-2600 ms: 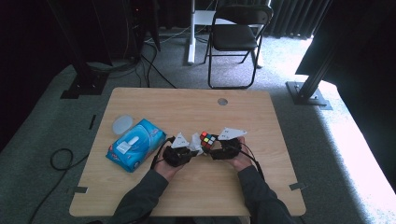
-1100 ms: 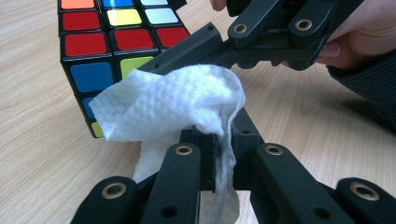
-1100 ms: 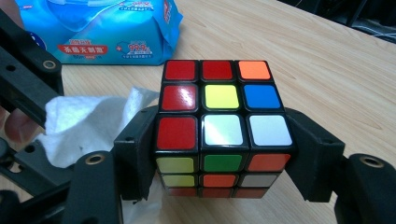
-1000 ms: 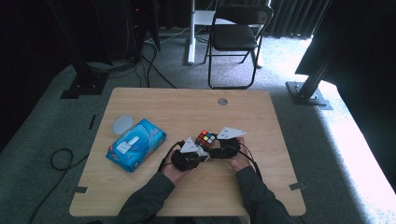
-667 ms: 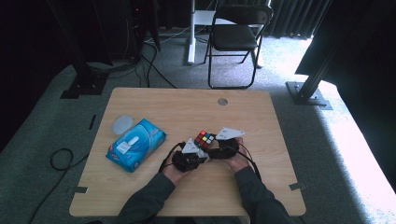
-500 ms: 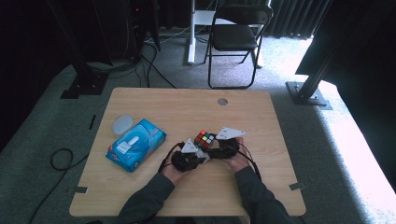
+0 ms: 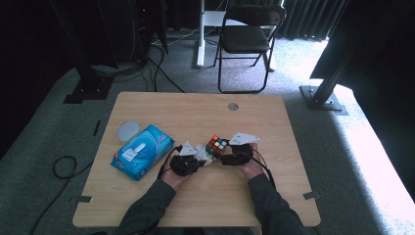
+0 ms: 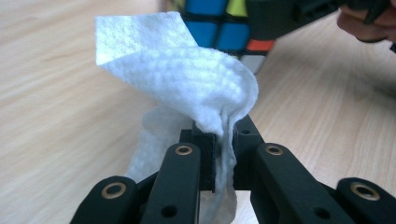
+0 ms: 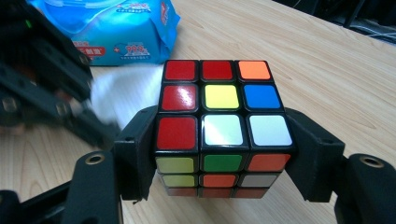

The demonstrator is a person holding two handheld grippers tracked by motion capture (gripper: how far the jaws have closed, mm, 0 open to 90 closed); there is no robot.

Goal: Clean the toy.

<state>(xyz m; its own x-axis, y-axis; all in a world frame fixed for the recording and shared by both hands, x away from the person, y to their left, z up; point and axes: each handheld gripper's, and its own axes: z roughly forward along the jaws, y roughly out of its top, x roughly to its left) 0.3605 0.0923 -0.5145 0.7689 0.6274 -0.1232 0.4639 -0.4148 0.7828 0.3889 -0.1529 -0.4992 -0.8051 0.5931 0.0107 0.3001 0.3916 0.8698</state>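
White wipe (image 8: pixel 187 79) sits pinched in my left tongs (image 8: pixel 223 140), the jaws closed on its lower fold while the rest billows up and curls toward twelve o'clock. Just past it in the left gripper view stands the puzzle cube (image 8: pixel 219 28), close to the cloth, though I cannot tell whether they touch. My right tongs (image 9: pixel 223 154) clamp that cube by its two side faces (red, yellow, blue, orange and white squares face up), and it seems held just off the wood.

From the high view, my left tongs (image 7: pixel 192 159) and right tongs (image 7: pixel 230 155) meet near the table's middle, slightly toward my edge, with the cube (image 7: pixel 216 145) between them. Bare table (image 7: pixel 205 196) lies at six o'clock, between my forearms and the near edge. At nine o'clock the blue wipes pack (image 7: pixel 142 151) lies near my left hand (image 7: pixel 177 172), so room is tight there; a small round lid (image 7: pixel 128 130) lies just beyond it at ten o'clock. From twelve to three o'clock the wood is open to the far edge, save a cable hole (image 7: pixel 233 106). Past the table stands a folding chair (image 7: pixel 249 39).

The right gripper view alone shows the pack's (image 9: pixel 107 28) printed label; the left gripper view alone shows the wipe's weave.
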